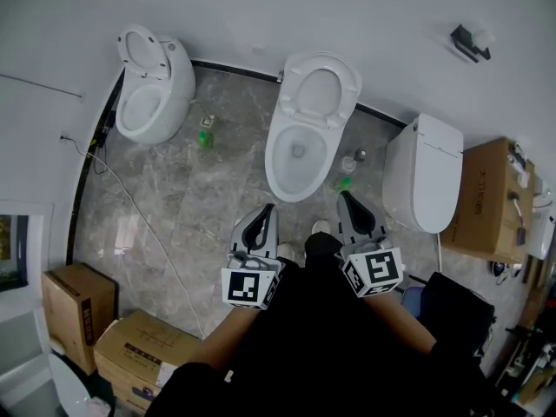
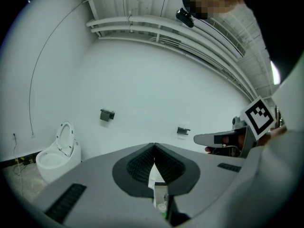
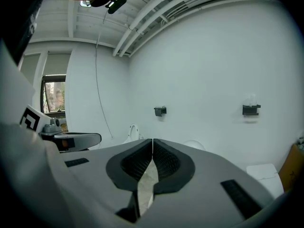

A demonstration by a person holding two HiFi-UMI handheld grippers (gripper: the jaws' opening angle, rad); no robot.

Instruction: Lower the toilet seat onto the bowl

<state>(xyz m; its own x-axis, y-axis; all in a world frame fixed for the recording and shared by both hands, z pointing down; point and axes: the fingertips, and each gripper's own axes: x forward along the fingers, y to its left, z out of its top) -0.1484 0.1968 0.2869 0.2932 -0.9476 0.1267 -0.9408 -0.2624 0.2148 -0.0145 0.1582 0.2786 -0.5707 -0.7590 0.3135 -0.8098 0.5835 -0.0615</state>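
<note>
In the head view the middle toilet (image 1: 298, 156) stands just ahead of me, its white seat (image 1: 320, 89) raised against the wall and the bowl open. My left gripper (image 1: 266, 208) and right gripper (image 1: 346, 198) are held side by side low over the floor, short of the bowl's front rim and touching nothing. Both are shut with nothing between the jaws. In the left gripper view the gripper (image 2: 154, 145) has its jaw tips meeting and points at the white wall. The right gripper (image 3: 152, 140) looks the same in its own view.
A second toilet (image 1: 153, 94) with its seat up stands at the left, a closed one (image 1: 426, 170) at the right. Small green bottles (image 1: 206, 135) sit on the grey floor. Cardboard boxes (image 1: 139, 354) lie at bottom left, another box (image 1: 489, 200) at right. A cable (image 1: 130, 202) runs across the floor.
</note>
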